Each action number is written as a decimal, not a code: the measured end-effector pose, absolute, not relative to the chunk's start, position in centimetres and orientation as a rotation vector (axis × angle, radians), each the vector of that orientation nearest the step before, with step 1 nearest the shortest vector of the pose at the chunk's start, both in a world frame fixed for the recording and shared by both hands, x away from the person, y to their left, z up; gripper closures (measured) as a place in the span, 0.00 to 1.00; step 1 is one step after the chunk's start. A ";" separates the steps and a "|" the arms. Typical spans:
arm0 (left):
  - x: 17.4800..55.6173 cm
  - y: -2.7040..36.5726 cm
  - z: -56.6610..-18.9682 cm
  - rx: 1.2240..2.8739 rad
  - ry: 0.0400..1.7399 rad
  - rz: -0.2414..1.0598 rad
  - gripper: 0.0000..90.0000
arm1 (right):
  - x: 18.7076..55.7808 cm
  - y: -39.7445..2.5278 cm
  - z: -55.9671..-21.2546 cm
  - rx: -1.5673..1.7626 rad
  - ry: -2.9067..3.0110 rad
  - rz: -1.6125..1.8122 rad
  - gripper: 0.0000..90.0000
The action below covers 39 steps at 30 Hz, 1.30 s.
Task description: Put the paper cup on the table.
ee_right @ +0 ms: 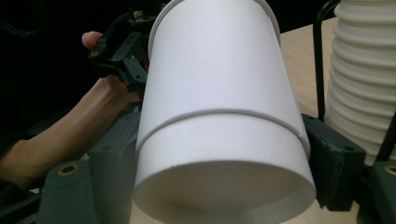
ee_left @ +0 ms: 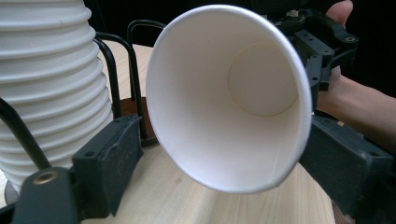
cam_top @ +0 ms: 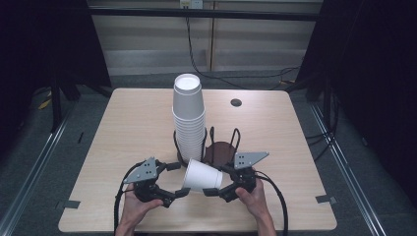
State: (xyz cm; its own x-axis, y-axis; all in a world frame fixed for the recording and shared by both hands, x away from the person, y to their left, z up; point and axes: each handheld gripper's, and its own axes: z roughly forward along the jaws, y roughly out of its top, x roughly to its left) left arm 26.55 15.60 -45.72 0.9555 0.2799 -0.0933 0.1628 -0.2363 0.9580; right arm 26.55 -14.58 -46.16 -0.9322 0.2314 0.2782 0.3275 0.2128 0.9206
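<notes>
A: Paper cup [cam_top: 201, 176]?
B: White, empty, on its side above the table's [cam_top: 123, 128] near edge, mouth facing left, base right. A second rim on its wall suggests two nested cups.

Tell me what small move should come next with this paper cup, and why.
Probably shut the left gripper on the outer cup's rim. The right gripper clamps the base end of two nested cups, seam visible, and the left jaws sit open either side of the mouth.

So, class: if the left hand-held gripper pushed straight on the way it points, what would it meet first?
The cup: its open mouth faces the left hand-held gripper, apparently already between its jaws. Behind it sits the right hand-held gripper, holding the cup's base end.
</notes>
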 end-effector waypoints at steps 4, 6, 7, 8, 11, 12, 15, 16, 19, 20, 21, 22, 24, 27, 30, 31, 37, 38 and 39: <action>26.8 15.5 -45.7 1.804 0.331 0.098 0.03 | 26.5 -14.5 -46.2 -0.537 -2.371 -1.855 0.25; 26.8 15.3 -45.6 1.796 0.323 0.092 0.02 | 26.4 -14.4 -46.1 -0.522 -2.360 -1.865 0.25; 26.8 15.3 -45.6 1.796 0.323 0.092 0.01 | 26.4 -14.4 -46.1 -0.522 -2.360 -1.865 0.25; 26.9 15.1 -45.5 1.803 0.309 0.082 0.00 | 26.4 -14.4 -46.0 -0.516 -2.363 -1.864 0.25; 26.9 14.9 -45.5 1.799 0.299 0.069 0.00 | 26.3 -14.3 -46.0 -0.503 -2.372 -1.864 0.25; 27.0 14.8 -45.5 1.801 0.293 0.068 0.00 | 26.3 -14.3 -45.9 -0.499 -2.377 -1.865 0.25; 27.0 14.6 -45.4 1.796 0.283 0.062 0.00 | 26.2 -14.3 -45.8 -0.491 -2.381 -1.868 0.25; 27.1 14.3 -45.4 1.791 0.282 0.050 0.00 | 26.2 -14.4 -45.7 -0.490 -2.379 -1.869 0.25; 27.4 14.0 -45.2 1.780 0.278 0.016 0.00 | 26.1 -14.6 -45.6 -0.490 -2.373 -1.879 0.25; 27.5 13.9 -45.2 1.778 0.272 0.015 0.00 | 26.1 -14.6 -45.6 -0.489 -2.372 -1.880 0.25; 27.5 13.9 -45.2 1.778 0.272 0.015 0.00 | 26.1 -14.6 -45.6 -0.489 -2.372 -1.880 0.25; 27.6 13.8 -45.2 1.767 0.268 0.001 0.00 | 26.2 -14.5 -45.6 -0.486 -2.377 -1.875 0.25; 27.6 13.7 -45.2 1.763 0.269 0.003 0.00 | 26.2 -14.4 -45.6 -0.484 -2.375 -1.873 0.25; 27.7 13.5 -45.3 1.764 0.263 -0.020 0.00 | 26.2 -14.2 -45.7 -0.480 -2.376 -1.873 0.25; 27.9 13.3 -45.3 1.763 0.260 -0.033 0.01 | 26.3 -14.0 -45.7 -0.479 -2.384 -1.864 0.25; 27.9 13.3 -45.3 1.763 0.260 -0.033 0.02 | 26.3 -14.0 -45.7 -0.479 -2.384 -1.864 0.25; 28.2 13.1 -45.3 1.756 0.229 -0.066 0.04 | 26.4 -13.9 -45.6 -0.467 -2.388 -1.856 0.25; 28.2 13.0 -45.2 1.756 0.227 -0.069 0.04 | 26.4 -13.9 -45.6 -0.464 -2.390 -1.854 0.25; 28.3 12.9 -45.2 1.760 0.222 -0.070 0.04 | 26.4 -13.9 -45.6 -0.461 -2.390 -1.855 0.25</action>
State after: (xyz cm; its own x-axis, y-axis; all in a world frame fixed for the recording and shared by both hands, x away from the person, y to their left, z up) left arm 28.29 12.92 -45.18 0.9793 0.1102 -0.1697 0.1879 -0.1840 0.9648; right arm 26.43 -13.88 -45.61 -0.9512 0.1856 0.2464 0.2847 0.2211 0.9328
